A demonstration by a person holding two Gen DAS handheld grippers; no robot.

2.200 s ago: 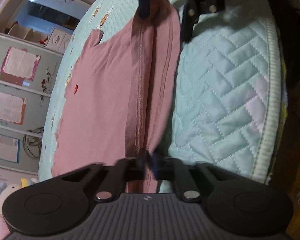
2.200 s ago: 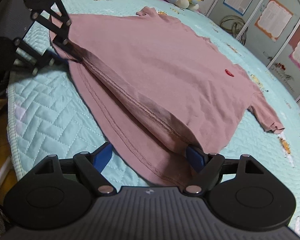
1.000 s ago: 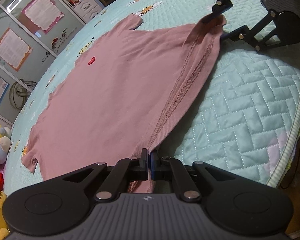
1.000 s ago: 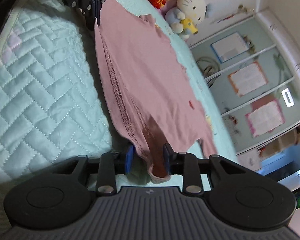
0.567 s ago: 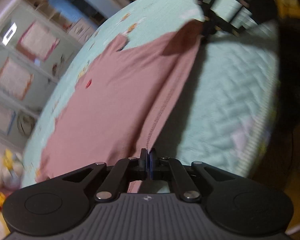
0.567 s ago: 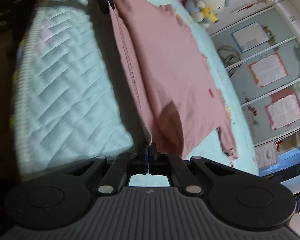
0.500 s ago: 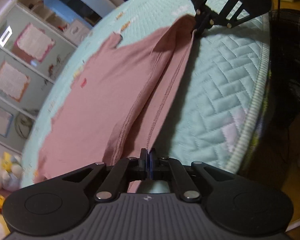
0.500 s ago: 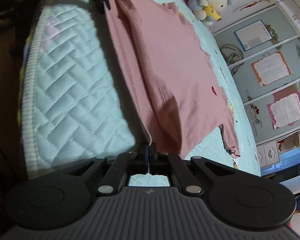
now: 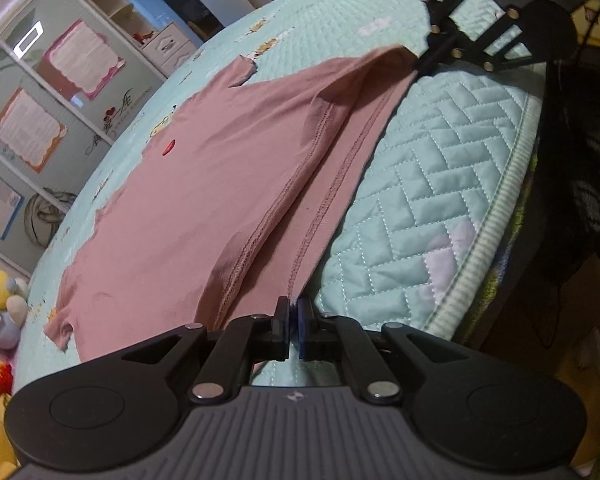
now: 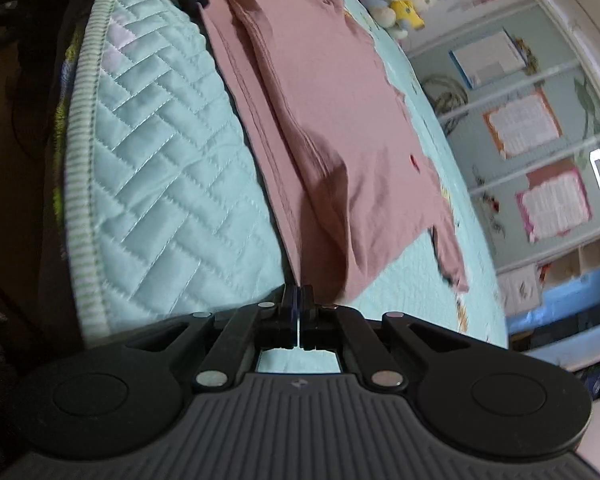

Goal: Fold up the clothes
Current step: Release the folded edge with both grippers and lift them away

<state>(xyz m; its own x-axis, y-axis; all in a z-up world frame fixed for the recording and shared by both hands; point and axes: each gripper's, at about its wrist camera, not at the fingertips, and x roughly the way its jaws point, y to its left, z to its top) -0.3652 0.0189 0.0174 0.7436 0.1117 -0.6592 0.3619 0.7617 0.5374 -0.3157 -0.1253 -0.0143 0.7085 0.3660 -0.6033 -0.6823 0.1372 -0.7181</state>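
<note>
I have both grippers clenched on the shirt [image 9: 204, 200]: the left gripper [image 9: 293, 312] pinches one corner of the hem, the right gripper [image 10: 297, 300] the other, and the hem runs taut between them along the near edge of the bed [image 9: 500, 216]. To do this fold well, I judge I should carry both corners together at the same height and pace toward the far edge, keeping the hem straight so the body doesn't bunch, and let go only once hem meets shoulders. A loose ridge of cloth near each pinch could drag into a crease. The rest of the shirt lies flat on the quilt, sleeves out toward the far edge, its hem corners right between my fingertips.
</note>
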